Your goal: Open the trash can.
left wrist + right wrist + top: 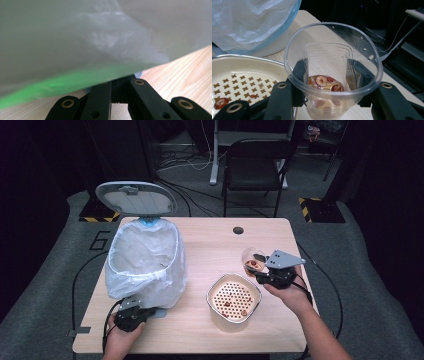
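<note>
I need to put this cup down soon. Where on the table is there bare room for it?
Bare wood lies behind the strainer bowl, between the lined bin and the table's far edge near the cable hole. The front strip is bare too. It is crowded between bin and bowl.

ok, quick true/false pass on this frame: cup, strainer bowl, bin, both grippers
1. The right gripper clamps a clear plastic cup. True.
2. The cup is empty. False: red fruit pieces sit in liquid at its bottom.
3. The bin lid is up. True.
4. The perforated bowl is inside the bin. False: it stands on the table, beside the bin.
5. The left gripper holds the bowl. False: it is shut low at the bin's base, by the white liner.
</note>
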Action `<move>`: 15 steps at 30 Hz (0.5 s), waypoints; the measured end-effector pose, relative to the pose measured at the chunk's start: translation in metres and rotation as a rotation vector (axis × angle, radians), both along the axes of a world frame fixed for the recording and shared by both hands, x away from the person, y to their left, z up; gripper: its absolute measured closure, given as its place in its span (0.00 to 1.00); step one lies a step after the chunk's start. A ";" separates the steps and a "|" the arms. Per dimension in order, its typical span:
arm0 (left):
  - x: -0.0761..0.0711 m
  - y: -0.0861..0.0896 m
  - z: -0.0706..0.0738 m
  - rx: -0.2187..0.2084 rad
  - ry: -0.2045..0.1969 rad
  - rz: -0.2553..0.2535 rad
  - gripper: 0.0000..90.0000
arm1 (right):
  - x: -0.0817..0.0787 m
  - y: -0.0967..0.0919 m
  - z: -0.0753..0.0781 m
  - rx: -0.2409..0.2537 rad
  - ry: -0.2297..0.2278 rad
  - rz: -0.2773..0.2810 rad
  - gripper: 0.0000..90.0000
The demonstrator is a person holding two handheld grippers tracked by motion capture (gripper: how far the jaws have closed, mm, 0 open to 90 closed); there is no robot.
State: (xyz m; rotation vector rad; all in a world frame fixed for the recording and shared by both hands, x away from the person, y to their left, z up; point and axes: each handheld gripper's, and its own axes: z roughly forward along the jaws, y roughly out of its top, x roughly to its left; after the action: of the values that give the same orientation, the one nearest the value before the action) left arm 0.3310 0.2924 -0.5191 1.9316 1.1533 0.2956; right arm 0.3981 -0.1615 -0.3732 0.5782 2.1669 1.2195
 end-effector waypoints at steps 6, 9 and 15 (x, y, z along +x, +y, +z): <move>0.000 0.000 0.000 0.002 0.001 0.000 1.00 | -0.008 0.011 0.003 -0.080 -0.070 0.027 0.59; 0.001 0.001 0.000 0.014 -0.005 -0.025 1.00 | -0.012 0.016 0.004 -0.130 -0.098 0.037 0.59; 0.001 0.001 0.001 0.010 -0.007 -0.017 1.00 | -0.019 0.024 0.004 -0.211 -0.158 0.049 0.59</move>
State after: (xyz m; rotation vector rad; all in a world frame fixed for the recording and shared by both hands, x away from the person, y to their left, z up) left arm 0.3315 0.2932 -0.5184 1.9464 1.1326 0.2986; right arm 0.3790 -0.1372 -0.3691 0.3303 2.1506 1.0089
